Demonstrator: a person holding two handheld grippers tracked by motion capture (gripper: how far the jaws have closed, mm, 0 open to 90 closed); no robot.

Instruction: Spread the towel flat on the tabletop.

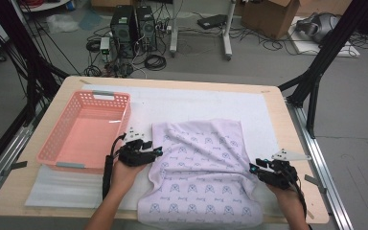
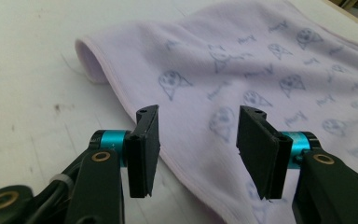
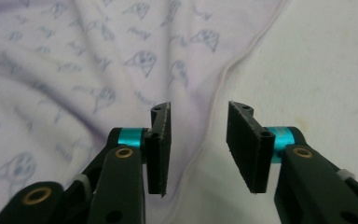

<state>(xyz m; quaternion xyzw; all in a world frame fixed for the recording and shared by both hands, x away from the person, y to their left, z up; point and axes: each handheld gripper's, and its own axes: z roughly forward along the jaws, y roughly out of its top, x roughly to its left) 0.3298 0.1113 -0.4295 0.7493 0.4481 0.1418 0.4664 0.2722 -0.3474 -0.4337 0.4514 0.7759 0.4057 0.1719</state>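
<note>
Both grippers stood with their jaws apart and nothing between the pads: the left gripper (image 1: pixel 157 152) at the cloth's left edge, the right gripper (image 1: pixel 254 167) at its right edge. Under them the table (image 1: pixel 182 84) carried a white mat, and on the mat's near half lay the lilac towel (image 1: pixel 203 167), printed with small blue figures, rumpled, its near end hanging over the table's front edge. Left of it, just beside the left gripper, sat a pink basket (image 1: pixel 57 143). In the left gripper view the towel's hem (image 2: pixel 121 93) ran below the open jaws.
</note>
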